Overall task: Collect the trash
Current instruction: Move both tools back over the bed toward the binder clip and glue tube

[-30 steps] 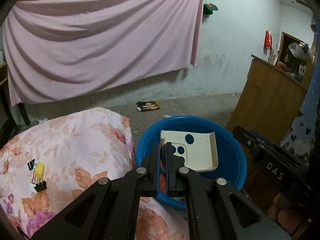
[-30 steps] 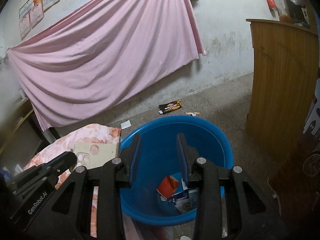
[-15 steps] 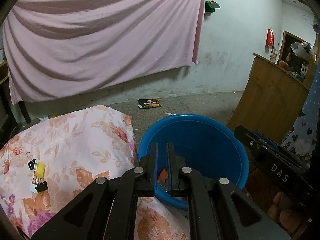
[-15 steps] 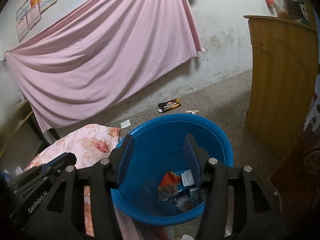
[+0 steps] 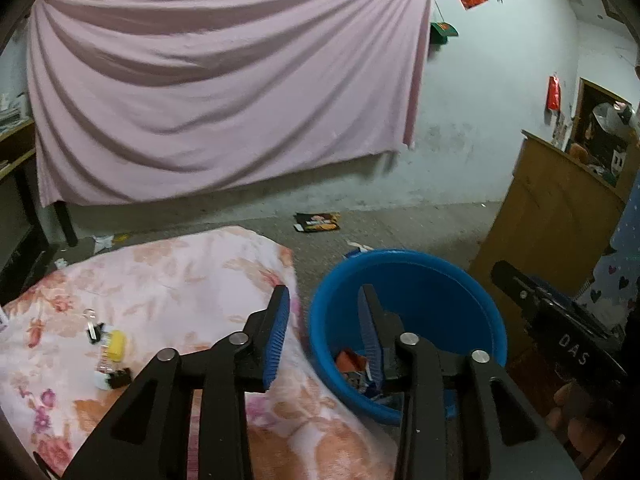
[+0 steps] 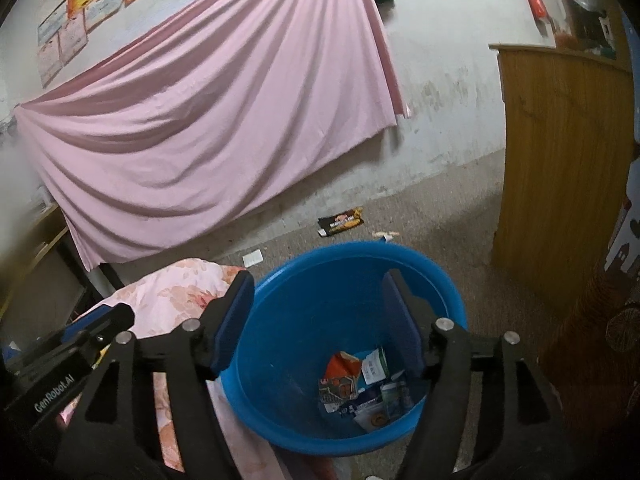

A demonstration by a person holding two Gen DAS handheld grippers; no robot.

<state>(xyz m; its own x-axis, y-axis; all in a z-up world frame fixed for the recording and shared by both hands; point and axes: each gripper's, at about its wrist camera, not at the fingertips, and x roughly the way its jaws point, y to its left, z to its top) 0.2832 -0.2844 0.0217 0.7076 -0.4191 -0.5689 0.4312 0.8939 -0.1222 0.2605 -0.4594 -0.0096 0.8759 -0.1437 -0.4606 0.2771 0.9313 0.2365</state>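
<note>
A pink sheet [image 5: 224, 92] hangs across a stained wall above a bare concrete floor [image 6: 432, 216]. On that floor, hard against a surface draped in floral cloth [image 5: 168, 280], stands the blue basin [image 6: 436, 268] that serves as the bin, probably set there so scraps can be dropped straight in. Wrappers and cartons [image 6: 360, 384] lie heaped at its bottom. The right tool [image 6: 316, 320] hovers over the basin, jaws opening wide with nothing between them. The left tool [image 5: 322, 332] straddles the basin's near rim, jaws opening and also empty. Binder clips and a yellow item [image 5: 108, 348] lie on the cloth, blurred. A dark snack packet [image 6: 340, 222] and a white paper scrap [image 6: 253, 258] lie on the floor, well apart from the basin. A wooden cabinet [image 6: 560, 168] is cut off at the right edge.
</note>
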